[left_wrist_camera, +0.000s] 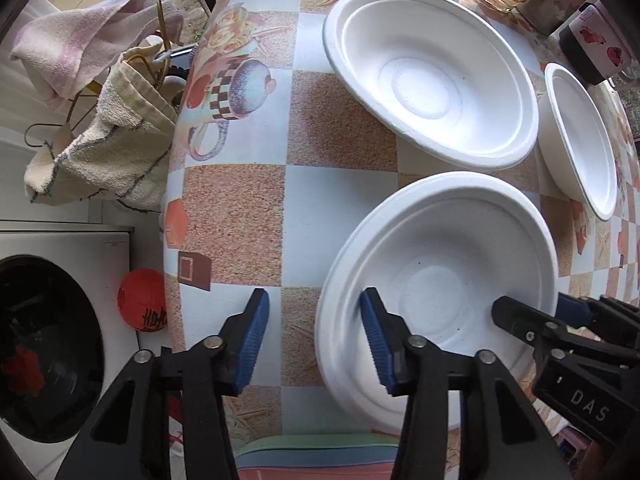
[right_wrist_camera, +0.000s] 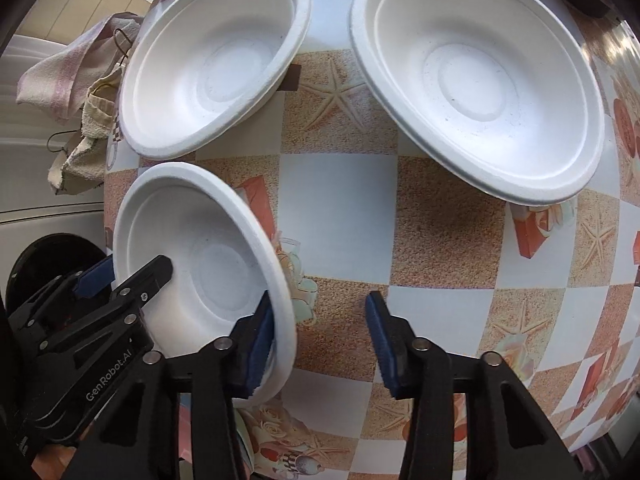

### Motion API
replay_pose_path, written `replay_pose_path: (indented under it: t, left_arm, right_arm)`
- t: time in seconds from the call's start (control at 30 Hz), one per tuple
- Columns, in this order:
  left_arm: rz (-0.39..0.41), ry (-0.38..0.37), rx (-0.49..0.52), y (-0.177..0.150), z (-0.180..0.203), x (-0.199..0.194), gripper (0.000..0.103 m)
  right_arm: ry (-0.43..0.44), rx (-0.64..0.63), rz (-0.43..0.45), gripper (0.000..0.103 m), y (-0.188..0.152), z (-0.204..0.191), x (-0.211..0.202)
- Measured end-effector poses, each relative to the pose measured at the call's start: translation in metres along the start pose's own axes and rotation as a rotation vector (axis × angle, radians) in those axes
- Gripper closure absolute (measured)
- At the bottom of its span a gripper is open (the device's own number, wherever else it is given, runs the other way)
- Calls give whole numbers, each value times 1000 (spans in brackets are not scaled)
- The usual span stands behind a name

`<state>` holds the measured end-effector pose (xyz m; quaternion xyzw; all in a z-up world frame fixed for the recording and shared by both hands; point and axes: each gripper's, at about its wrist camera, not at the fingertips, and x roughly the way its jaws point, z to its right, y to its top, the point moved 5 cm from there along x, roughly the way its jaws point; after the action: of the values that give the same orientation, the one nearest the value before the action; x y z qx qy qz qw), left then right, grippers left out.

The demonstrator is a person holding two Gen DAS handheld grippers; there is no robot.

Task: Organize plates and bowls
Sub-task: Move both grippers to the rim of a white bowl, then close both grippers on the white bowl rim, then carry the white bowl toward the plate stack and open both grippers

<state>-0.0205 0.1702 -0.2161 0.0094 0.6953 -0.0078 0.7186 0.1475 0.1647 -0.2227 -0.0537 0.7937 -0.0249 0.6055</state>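
While both tongs point down at the near edge of the bench (left_wrist_camera: 236, 208), I have them straddling the same white bowl (left_wrist_camera: 440, 280) from opposite sides. The left tongs (left_wrist_camera: 314, 296) stand open, one blue pad inside the wall and the other outside over the cloth, with a gap to the rim. The right tongs (right_wrist_camera: 320, 298) are open too. Their inner pad is close against the inside wall and the outer pad stands well apart. Nothing is pinched yet, and the bowl sits on the bench.

I judge the two-sided hold is meant to keep this light, thin-walled bowl level when lifted. Beyond it, two more white bowls (left_wrist_camera: 432, 80) (left_wrist_camera: 580, 132) rest just beside each other, likely where this one nests. Past the bench edge hang towels (left_wrist_camera: 108, 140).
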Motion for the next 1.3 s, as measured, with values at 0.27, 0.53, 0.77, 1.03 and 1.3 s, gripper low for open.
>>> replay_pose_path:
  t: [0.27,0.53,0.77,1.03,1.3]
  left_arm:
    - [-27,7,72,-10,34,1,78]
    - [-61,15,184,-48,102,4,77]
    - [-80,-6,258,-88,157,4,77]
    - [-103,-26,389,-131,215,10,77]
    - [-113,-61,447,-136,239,7,64]
  right_arm:
    - [32,-20,-14,89,-14,4,6]
    - [-7,-11,-10,88,-50,54,-6]
    - [-33,37,-17,88,-90,99,-10]
    - [-86,95,-25,87,-122,128,-5]
    - [-54,142,-19,87,-125,121,3]
